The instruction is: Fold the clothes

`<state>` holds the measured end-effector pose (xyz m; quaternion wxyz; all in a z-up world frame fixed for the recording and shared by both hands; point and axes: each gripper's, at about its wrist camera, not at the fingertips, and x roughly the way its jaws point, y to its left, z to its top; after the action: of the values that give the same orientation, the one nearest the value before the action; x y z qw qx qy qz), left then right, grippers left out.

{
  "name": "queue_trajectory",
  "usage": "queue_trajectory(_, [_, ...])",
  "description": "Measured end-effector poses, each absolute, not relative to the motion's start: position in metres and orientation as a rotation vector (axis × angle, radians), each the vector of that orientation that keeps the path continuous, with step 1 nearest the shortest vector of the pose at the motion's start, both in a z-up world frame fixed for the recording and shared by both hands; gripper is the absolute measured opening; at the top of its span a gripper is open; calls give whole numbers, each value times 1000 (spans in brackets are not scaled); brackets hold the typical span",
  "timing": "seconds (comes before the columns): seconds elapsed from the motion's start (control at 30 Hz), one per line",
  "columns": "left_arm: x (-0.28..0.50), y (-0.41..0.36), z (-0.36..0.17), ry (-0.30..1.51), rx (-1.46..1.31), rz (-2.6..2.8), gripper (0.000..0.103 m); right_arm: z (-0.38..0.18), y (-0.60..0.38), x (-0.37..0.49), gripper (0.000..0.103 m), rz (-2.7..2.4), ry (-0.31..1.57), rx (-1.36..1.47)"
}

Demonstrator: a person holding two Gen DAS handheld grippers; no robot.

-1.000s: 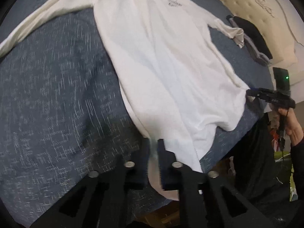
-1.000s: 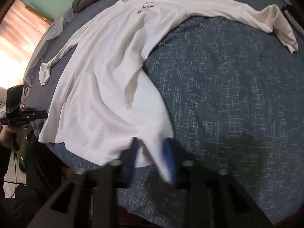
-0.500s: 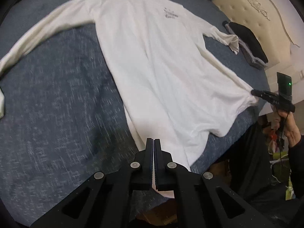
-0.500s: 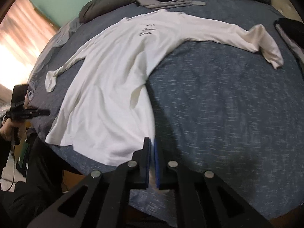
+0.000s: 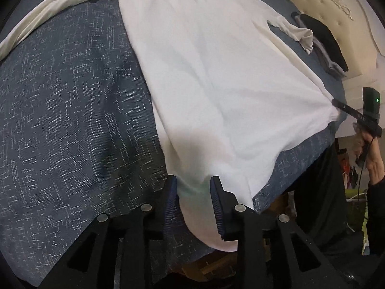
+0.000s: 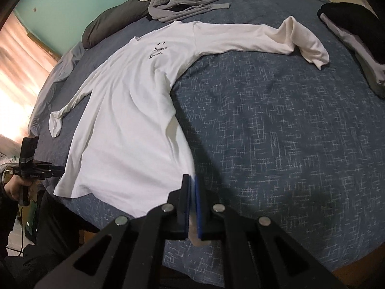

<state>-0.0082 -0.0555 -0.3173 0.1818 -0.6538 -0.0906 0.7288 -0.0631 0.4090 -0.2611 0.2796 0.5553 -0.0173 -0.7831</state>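
A white long-sleeved shirt (image 6: 125, 120) lies face up and spread flat on the bed's blue patterned cover (image 6: 276, 144), its collar toward the far side and its hem at the near edge of the bed. A small dark print sits on the chest. One sleeve (image 6: 252, 38) stretches out across the cover and bends at the cuff; the other sleeve (image 6: 69, 103) runs down along the body on the opposite side.

The left gripper (image 5: 193, 187) hangs over one bottom corner of the hem. Its jaws are opening, with the white cloth lying loose between them and the pads apart from it. The right gripper (image 6: 191, 187) is pinched closed on the other bottom corner, and a sliver of white fabric shows between its blue pads; from that corner the shirt's edge runs taut.

Beyond the collar lies a heap of grey clothes (image 6: 182, 2) against a dark pillow (image 6: 108, 24). A folded black garment (image 6: 356, 24) rests near the padded cream headboard (image 5: 332, 16). A hand (image 5: 370, 154) grips the right gripper's handle.
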Motion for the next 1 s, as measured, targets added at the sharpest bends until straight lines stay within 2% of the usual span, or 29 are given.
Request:
queue_trajectory(0.03, [-8, -54, -317, -245, -1844, 2056, 23, -262, 409, -64, 3, -2101, -52, 1492])
queue_trajectory(0.07, [-7, -52, -316, -234, -1838, 2052, 10, -263, 410, -65, 4, -2101, -58, 1495])
queue_trajectory(0.1, [-7, -50, -315, -222, -1831, 2053, 3, -264, 410, -65, 4, -2101, -62, 1498])
queue_trajectory(0.43, [-2, -51, -298, -190, -1775, 2084, 1, -262, 411, -64, 4, -2095, -73, 1498])
queue_trajectory(0.77, [-4, -128, -249, -244, -1675, 2289, 1, -241, 399, -55, 4, -2086, -30, 1436])
queue_trajectory(1.0, [2, -159, -268, -292, -1734, 2321, 1, -264, 387, -46, 3, -2028, 6, 1503])
